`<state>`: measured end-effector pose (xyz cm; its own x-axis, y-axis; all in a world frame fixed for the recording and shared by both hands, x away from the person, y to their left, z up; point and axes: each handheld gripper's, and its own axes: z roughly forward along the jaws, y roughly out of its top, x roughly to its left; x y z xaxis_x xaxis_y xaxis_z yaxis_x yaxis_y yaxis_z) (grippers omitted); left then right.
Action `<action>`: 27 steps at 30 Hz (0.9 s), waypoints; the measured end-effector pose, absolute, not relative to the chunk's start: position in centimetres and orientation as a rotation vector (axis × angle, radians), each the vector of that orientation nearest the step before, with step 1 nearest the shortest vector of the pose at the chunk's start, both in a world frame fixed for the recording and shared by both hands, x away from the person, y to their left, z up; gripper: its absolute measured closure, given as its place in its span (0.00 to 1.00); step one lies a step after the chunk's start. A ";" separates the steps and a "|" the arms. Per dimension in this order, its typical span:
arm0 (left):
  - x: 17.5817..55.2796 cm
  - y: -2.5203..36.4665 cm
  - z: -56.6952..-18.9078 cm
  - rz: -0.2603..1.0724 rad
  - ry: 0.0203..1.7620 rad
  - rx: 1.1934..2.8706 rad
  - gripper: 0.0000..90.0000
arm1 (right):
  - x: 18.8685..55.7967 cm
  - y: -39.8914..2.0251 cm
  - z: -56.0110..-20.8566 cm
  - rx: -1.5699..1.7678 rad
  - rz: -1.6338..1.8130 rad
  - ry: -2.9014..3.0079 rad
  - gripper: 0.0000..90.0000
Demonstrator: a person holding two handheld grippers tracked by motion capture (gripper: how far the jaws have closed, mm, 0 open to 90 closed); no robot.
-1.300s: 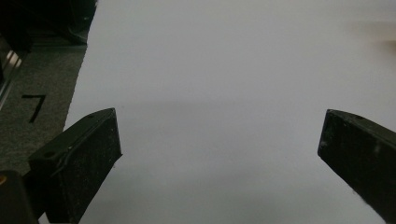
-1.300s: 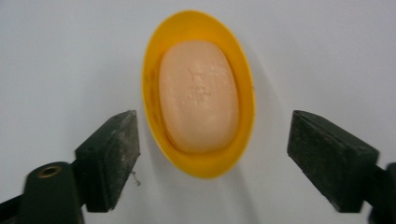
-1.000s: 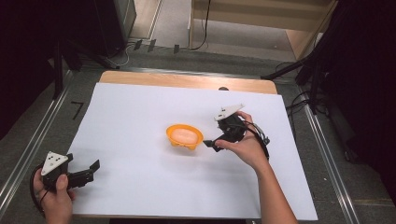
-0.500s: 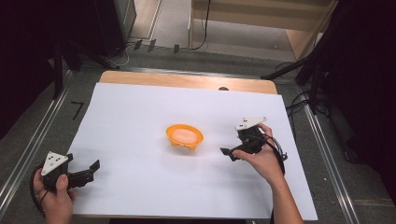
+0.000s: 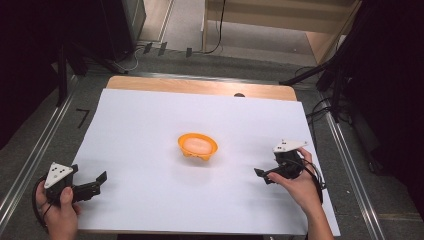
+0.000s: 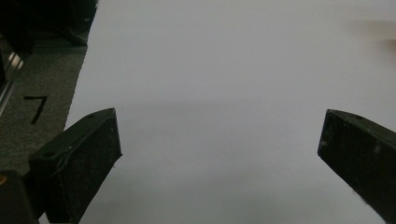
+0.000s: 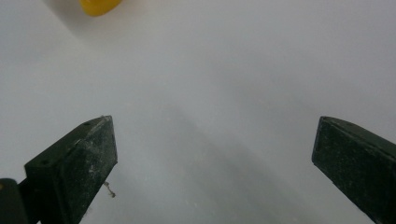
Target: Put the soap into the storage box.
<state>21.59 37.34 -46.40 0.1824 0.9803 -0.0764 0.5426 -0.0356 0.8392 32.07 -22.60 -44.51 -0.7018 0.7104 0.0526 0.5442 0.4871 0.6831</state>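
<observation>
The right gripper point(image 5: 261, 175) sits low over the white sheet point(image 5: 150, 125) on the tabletop point(image 5: 200, 86). Its jaws are spread wide, and nothing is between them. A hand point(image 5: 300, 182) holds it from behind, and a cable loops by the wrist. The jaws point toward the bowl point(image 5: 198, 146). The gripper is off to the right of the bowl and a bit nearer to the person, well apart from it.

In the right gripper view, the two black jaws stand far apart over bare white sheet point(image 7: 210, 93). The yellow edge of the bowl point(image 7: 99, 6) peeks in at the top left.

The bowl is orange and stands upright near the middle of the sheet. Nothing touches it. Something pale is inside it, but I cannot tell what it is.

The left gripper point(image 5: 97, 182) is far to the left of the bowl, near the front left corner of the sheet. Its jaws are spread wide too, and they hold nothing. The left hand point(image 5: 60, 210) grips it from below.

In the left gripper view, the jaws stand wide over the sheet point(image 6: 210, 93). Grey floor point(image 6: 42, 102) with a black mark lies past the sheet's edge.
</observation>
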 end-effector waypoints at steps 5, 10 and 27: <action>21.6 37.3 -46.4 0.712 1.461 1.683 0.00 | 31.0 -24.3 -45.6 1.140 1.042 2.457 0.00; 21.6 37.3 -46.4 0.714 1.462 1.684 0.00 | 29.5 -26.3 -46.8 1.192 1.064 2.411 0.01; 21.5 37.3 -46.4 0.719 1.462 1.684 0.00 | 26.0 -31.5 -47.6 1.322 1.063 2.255 0.06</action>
<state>21.53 37.26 -46.38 0.1794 0.9811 -0.0728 0.5413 -0.0367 0.8400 26.02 -31.53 -47.65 -0.5214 0.8483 0.0926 0.6114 0.2957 0.7340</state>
